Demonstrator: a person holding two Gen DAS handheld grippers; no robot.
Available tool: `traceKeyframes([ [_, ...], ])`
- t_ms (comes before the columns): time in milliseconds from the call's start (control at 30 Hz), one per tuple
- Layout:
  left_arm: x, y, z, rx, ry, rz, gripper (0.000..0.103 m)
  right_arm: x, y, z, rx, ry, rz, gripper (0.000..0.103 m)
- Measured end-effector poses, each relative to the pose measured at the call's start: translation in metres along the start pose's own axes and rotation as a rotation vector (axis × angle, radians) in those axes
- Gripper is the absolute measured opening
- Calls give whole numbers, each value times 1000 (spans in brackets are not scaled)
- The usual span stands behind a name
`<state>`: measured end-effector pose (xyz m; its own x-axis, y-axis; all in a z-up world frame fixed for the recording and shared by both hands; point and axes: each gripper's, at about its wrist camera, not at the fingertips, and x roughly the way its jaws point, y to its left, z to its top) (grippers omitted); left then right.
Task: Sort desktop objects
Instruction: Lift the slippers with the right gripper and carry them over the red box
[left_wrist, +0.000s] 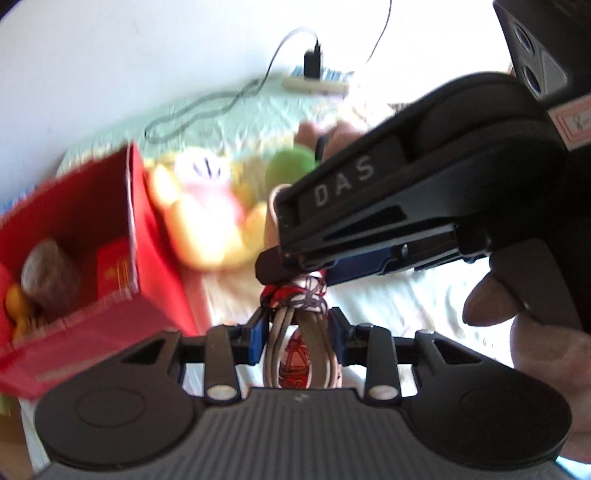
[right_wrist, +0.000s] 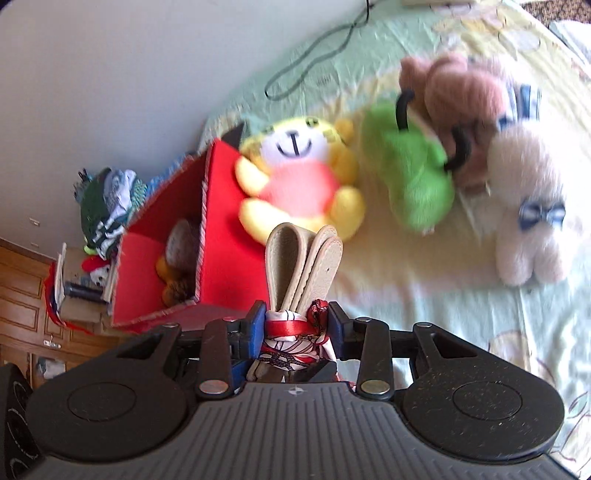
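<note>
A folded beige belt (right_wrist: 303, 258) bound with a red-and-white patterned scarf (right_wrist: 295, 332) is held between both grippers above the bed. My right gripper (right_wrist: 297, 328) is shut on the scarf-wrapped part, and the belt's loops stick out forward. My left gripper (left_wrist: 299, 332) is shut on the belt's beige straps (left_wrist: 280, 343), just below the scarf knot (left_wrist: 295, 295). In the left wrist view the right gripper (left_wrist: 291, 266) comes in from the upper right, held by a hand (left_wrist: 535, 332). An open red box (right_wrist: 229, 229) with several items inside stands at the left.
On the light green bedsheet (right_wrist: 443, 314) lie a yellow tiger plush (right_wrist: 295, 177), a green plush (right_wrist: 410, 177), a brown plush (right_wrist: 454, 88) and a white plush (right_wrist: 528, 206). A power strip (left_wrist: 316, 83) with cables sits farther back. Folded clothes (right_wrist: 107, 199) and a wooden cabinet (right_wrist: 18, 295) are left.
</note>
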<state>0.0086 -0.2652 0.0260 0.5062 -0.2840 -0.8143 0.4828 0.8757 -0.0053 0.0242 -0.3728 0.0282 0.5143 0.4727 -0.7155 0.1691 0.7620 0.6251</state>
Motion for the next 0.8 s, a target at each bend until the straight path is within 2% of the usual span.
traceKeyframes([
  [167,-24,15,28,26,-94,8,34,-6,46,23,-54,-87,26,38],
  [300,-49,46,48,47,-175,46,34,-13,89,43,-132,-153,54,38],
  [433,-73,78,62,17,-225,58,34,-5,128,56,-195,-187,93,38],
  [567,-96,110,59,-15,-250,92,30,22,161,64,-250,-178,119,37],
  [667,-96,142,48,-52,-233,95,28,54,177,67,-277,-140,106,36],
  [800,-65,190,50,-72,-179,111,27,95,188,68,-290,-80,95,35],
])
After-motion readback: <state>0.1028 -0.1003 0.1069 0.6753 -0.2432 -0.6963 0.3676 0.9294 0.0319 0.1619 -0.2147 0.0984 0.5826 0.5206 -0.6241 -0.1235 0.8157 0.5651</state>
